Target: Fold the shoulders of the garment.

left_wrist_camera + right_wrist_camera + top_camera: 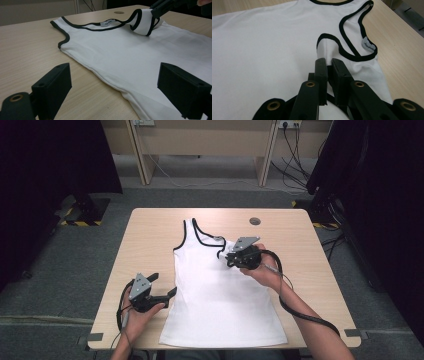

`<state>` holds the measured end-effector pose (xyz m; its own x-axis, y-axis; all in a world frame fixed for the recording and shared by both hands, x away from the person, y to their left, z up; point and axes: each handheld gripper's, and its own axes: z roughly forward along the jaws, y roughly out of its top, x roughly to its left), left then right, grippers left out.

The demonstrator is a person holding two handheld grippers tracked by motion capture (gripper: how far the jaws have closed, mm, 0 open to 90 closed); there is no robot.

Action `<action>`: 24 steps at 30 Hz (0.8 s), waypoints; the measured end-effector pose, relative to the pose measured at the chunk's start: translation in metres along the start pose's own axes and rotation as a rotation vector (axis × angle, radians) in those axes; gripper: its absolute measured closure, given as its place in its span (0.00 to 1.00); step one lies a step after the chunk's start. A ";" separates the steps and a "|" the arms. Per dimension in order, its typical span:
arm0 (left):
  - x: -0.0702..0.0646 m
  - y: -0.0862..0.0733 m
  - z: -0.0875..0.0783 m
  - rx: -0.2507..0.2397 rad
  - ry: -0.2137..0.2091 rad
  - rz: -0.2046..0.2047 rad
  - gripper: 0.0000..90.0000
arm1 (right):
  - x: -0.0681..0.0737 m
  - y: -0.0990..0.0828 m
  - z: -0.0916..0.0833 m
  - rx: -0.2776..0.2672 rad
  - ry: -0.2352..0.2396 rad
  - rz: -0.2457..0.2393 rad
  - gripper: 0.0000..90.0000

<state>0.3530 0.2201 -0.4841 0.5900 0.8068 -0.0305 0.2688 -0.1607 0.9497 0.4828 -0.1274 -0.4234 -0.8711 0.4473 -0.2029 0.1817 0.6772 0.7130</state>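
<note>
Both grippers show in the high view. Held at the near left corner of the table (150, 227), the left gripper (162, 287) has its jaws spread apart, with nothing between them, just beside the left side seam of the white tank top (220, 295). That top lies flat on the light wood, hem toward the person, black-trimmed neck and armholes toward the far edge. The right gripper (226, 256) sits over the top's right shoulder, jaws pressed together on the shoulder strap (221, 249), which is pulled inward and lifted off the table. A small round disc (255, 221) lies on the table beyond it, well apart from the cloth.

From the left gripper view, the two black jaws rise wide at the bottom corners, one over bare wood, the other over the white fabric (130, 55); neither touches the cloth as far as the angle lets me judge. Farther off, the right gripper (156, 11) pinches the folded strap (143, 21), which stands up in a loop above the chest. A small label (107, 23) shows inside the neckline.

From the right gripper view, the jaws are clamped around a bunch of white cloth with its black edging (332, 41). The neck label (369, 46) lies just to the right, and bare table (402, 57) beyond that.
</note>
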 end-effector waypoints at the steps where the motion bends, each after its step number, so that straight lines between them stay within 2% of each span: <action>1: 0.000 0.000 0.000 0.001 0.000 0.001 0.12 | 0.001 0.000 0.001 -0.002 0.012 -0.006 0.92; 4: 0.000 0.000 0.000 0.001 0.000 0.004 0.12 | 0.009 -0.002 0.007 0.011 0.062 -0.033 0.90; 7: 0.000 0.000 0.000 -0.003 0.000 0.002 0.12 | 0.015 -0.008 0.014 0.017 0.126 -0.014 0.81; 9: 0.000 0.000 0.000 -0.002 0.000 0.004 0.12 | 0.011 -0.012 0.015 -0.020 0.159 0.042 0.75; 10: 0.000 0.000 0.000 -0.002 0.000 0.004 0.12 | 0.011 -0.012 0.015 -0.020 0.159 0.042 0.75; 11: 0.000 0.000 0.000 -0.002 0.000 0.004 0.12 | -0.004 -0.017 0.009 -0.081 0.139 0.158 0.75; 13: 0.000 0.000 0.000 -0.001 0.000 0.006 0.12 | -0.004 -0.017 0.009 -0.081 0.139 0.158 0.72; 14: 0.000 0.000 0.000 -0.001 0.000 0.006 0.12 | -0.023 -0.024 0.003 -0.073 0.020 0.280 0.70; 16: 0.000 0.000 0.000 0.000 0.000 0.006 0.12 | -0.023 -0.024 0.003 -0.073 0.020 0.280 0.70; 17: 0.000 0.000 0.000 0.001 0.000 0.007 0.12 | -0.039 -0.035 0.003 0.003 -0.099 0.361 0.68; 18: 0.000 0.000 0.000 0.001 0.000 0.007 0.12 | -0.039 -0.035 0.003 0.003 -0.099 0.361 0.68; 19: 0.000 0.000 0.000 0.001 0.000 0.007 0.12 | -0.045 -0.047 0.007 0.067 -0.164 0.369 0.68; 21: 0.000 0.000 0.000 0.000 -0.001 0.005 0.12 | -0.045 -0.047 0.007 0.067 -0.164 0.369 0.68; 22: 0.000 0.000 0.000 0.000 -0.001 0.005 0.12 | -0.046 -0.056 0.010 0.094 -0.192 0.375 0.68; 24: 0.000 0.000 0.000 0.002 0.000 0.005 0.12 | -0.046 -0.056 0.010 0.094 -0.192 0.375 0.67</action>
<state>0.3529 0.2199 -0.4841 0.5915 0.8059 -0.0259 0.2671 -0.1655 0.9493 0.5166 -0.1802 -0.4606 -0.6376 0.7673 -0.0691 0.5177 0.4932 0.6991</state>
